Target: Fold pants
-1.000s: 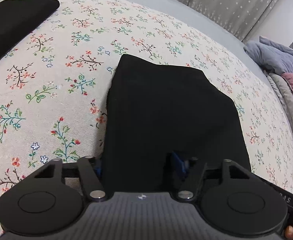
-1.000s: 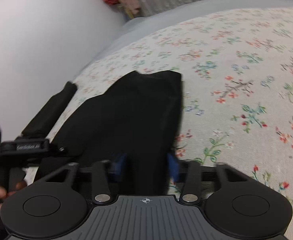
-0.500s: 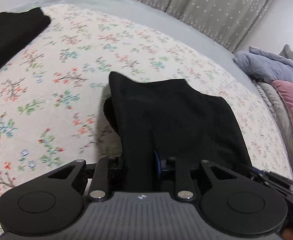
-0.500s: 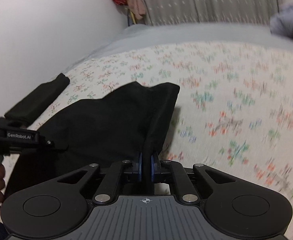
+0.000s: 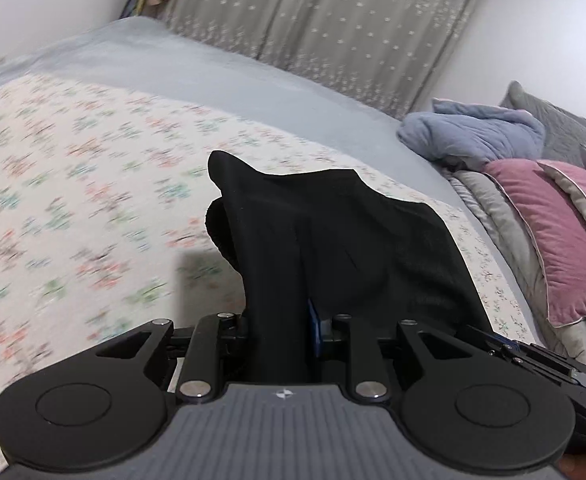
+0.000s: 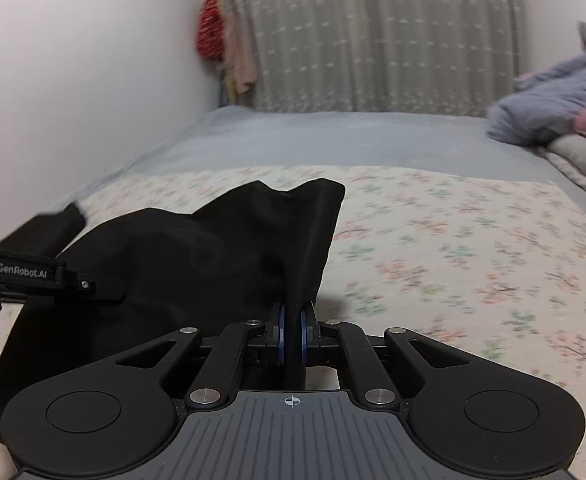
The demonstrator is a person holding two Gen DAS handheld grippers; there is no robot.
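Midway: pants (image 5: 333,240) already part-folded, near edge lifted off bed (image 5: 93,216), final fold-over and smoothing left. Left gripper (image 5: 281,332) fingers clenched on thick bunch of fabric; right gripper (image 6: 291,336) fingers pinched on thin edge. Pants hang just ahead of both. Beyond fingers: floral sheet bare; pillows (image 5: 553,232) far right, curtain (image 6: 373,40) behind, nothing blocking.
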